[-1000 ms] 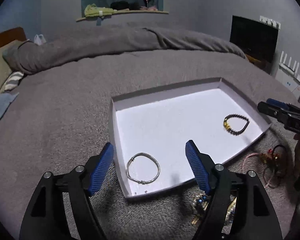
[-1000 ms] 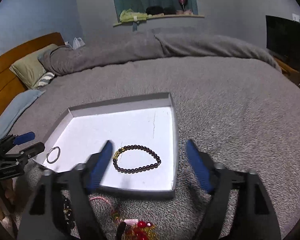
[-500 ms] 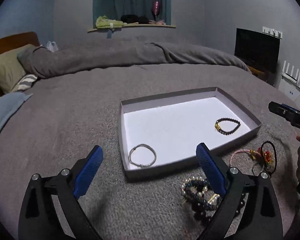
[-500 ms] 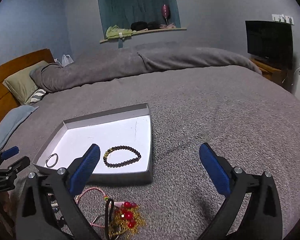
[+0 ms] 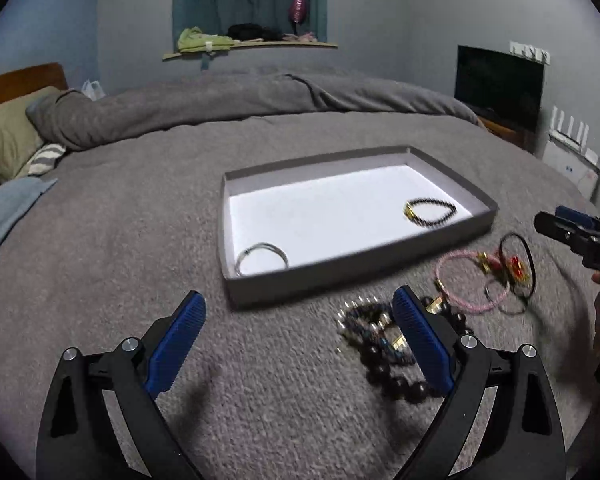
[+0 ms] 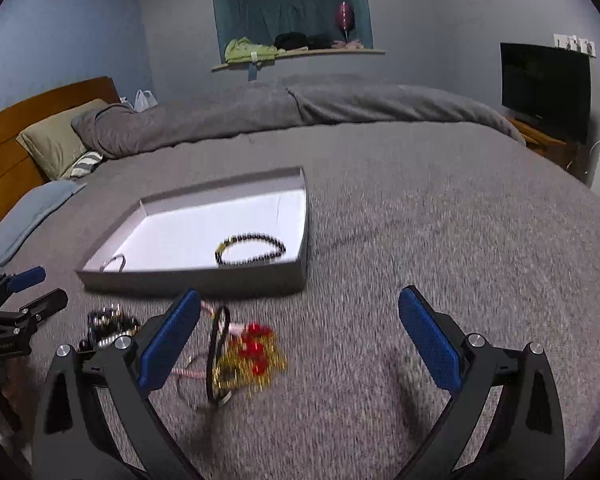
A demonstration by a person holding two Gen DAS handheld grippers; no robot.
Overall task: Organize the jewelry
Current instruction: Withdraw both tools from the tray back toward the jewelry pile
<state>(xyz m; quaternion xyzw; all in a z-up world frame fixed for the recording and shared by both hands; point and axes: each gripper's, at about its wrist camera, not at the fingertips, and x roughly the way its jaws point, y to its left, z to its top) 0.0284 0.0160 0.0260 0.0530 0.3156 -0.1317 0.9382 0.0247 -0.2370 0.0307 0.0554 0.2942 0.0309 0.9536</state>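
Grey bedding (image 5: 140,240) spreads under us, with the shallow grey tray (image 5: 340,268) as our landmark. Left of its near edge, our left gripper (image 5: 296,320) points downward, jaws wide and empty. Inside the tray lie a silver bangle (image 5: 262,256) and a dark beaded bracelet (image 5: 430,212). In front of it sit loose bracelets (image 6: 244,352). Our right gripper (image 6: 300,316) hangs before its right corner, jaws wide, empty.
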